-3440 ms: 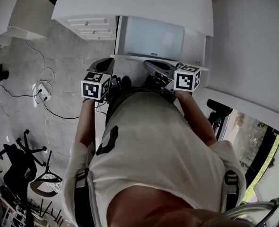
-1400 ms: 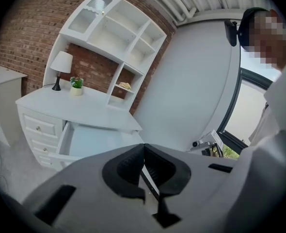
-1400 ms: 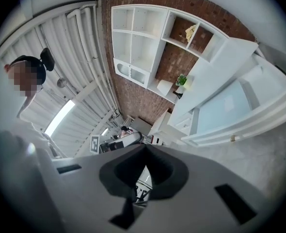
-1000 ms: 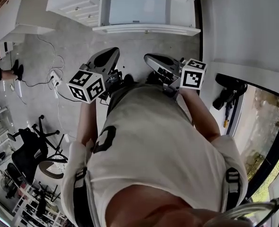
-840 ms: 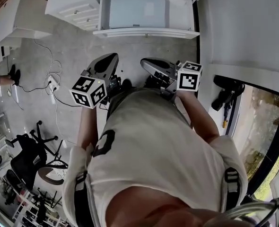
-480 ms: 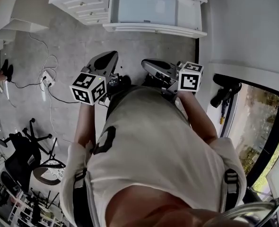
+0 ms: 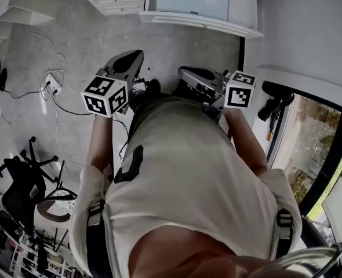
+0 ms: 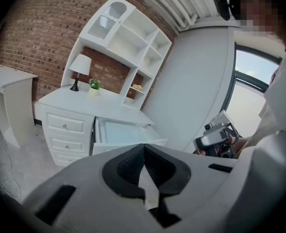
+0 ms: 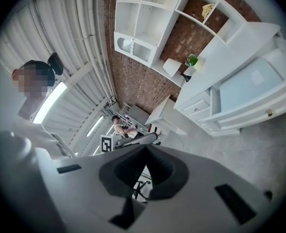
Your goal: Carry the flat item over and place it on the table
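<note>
- Both my claws are closed tip to tip, nothing visible between the pads: left gripper [image 8: 144,148] and right gripper [image 9: 144,150], side by side before the torso.
- The flat item: no view shows it, so I can't tell where it is.
- Grey floor [image 7: 177,54] lies open ahead; cables [image 7: 55,91] left, wall [image 7: 310,28] right.
- Beyond, the white desk [image 8: 75,98], its drawer [image 8: 123,132] pulled out.

Place: you're in a lived-in studio room | white hutch desk [image 8: 99,103], lamp [image 8: 81,63], brick wall [image 8: 26,33] | office chair [image 7: 20,196], power strip [image 7: 49,91] on concrete floor [image 7: 188,51]
</note>
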`<control>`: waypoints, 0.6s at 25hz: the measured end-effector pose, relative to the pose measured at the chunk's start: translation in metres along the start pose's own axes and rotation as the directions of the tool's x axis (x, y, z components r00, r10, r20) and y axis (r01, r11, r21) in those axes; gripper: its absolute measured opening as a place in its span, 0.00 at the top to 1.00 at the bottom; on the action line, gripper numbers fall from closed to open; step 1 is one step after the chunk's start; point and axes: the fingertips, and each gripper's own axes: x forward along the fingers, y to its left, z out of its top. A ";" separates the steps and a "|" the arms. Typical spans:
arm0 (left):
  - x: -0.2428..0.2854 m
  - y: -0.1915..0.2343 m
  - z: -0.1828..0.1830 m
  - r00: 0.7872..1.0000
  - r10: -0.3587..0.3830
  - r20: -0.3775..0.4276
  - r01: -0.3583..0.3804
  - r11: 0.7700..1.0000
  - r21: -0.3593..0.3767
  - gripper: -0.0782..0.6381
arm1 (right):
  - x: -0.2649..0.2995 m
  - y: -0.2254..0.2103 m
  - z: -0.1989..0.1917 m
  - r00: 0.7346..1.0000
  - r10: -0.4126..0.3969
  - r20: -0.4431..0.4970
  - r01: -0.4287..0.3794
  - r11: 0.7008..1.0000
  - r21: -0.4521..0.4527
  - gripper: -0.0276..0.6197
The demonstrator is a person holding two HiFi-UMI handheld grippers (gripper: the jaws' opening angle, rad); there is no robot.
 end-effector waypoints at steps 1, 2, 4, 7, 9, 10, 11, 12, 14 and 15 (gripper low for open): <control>-0.002 0.001 -0.002 1.000 -0.006 -0.004 0.006 1.000 0.001 0.86 | 0.002 0.001 -0.002 1.000 -0.006 -0.002 0.006 1.000 0.001 0.95; -0.003 0.003 -0.004 1.000 -0.011 -0.010 0.011 1.000 0.002 0.86 | 0.004 0.001 -0.004 1.000 -0.011 -0.004 0.011 1.000 0.003 0.95; -0.005 0.005 -0.006 1.000 -0.018 -0.022 0.018 1.000 0.010 0.86 | 0.007 0.002 -0.007 1.000 -0.017 -0.001 0.017 1.000 0.009 0.95; -0.008 0.004 -0.007 0.999 -0.021 -0.029 0.022 0.999 0.023 0.86 | 0.008 0.001 -0.006 1.000 -0.022 0.012 0.022 1.000 0.013 0.95; -0.008 0.002 -0.007 0.999 -0.021 -0.026 0.022 0.999 0.025 0.86 | 0.007 0.001 -0.006 1.000 -0.025 0.016 0.024 1.000 0.009 0.95; -0.008 0.001 -0.006 0.999 -0.021 -0.024 0.021 0.999 0.027 0.86 | 0.007 0.001 -0.006 1.000 -0.024 0.017 0.024 1.000 0.008 0.95; -0.007 0.000 -0.005 1.000 -0.020 -0.024 0.021 0.999 0.029 0.86 | 0.007 0.001 -0.006 1.000 -0.022 0.018 0.022 1.000 0.007 0.95; -0.007 -0.001 -0.005 1.000 -0.018 -0.024 0.019 0.999 0.032 0.86 | 0.007 0.000 -0.005 1.000 -0.021 0.019 0.021 1.000 0.007 0.95; -0.006 -0.003 -0.004 1.000 -0.013 -0.026 0.014 0.999 0.036 0.87 | 0.005 -0.001 -0.005 1.000 -0.018 0.021 0.018 1.000 0.009 0.95; -0.005 -0.004 -0.004 1.000 -0.010 -0.027 0.011 0.999 0.035 0.86 | 0.004 -0.002 -0.004 1.000 -0.017 0.022 0.017 1.000 0.012 0.95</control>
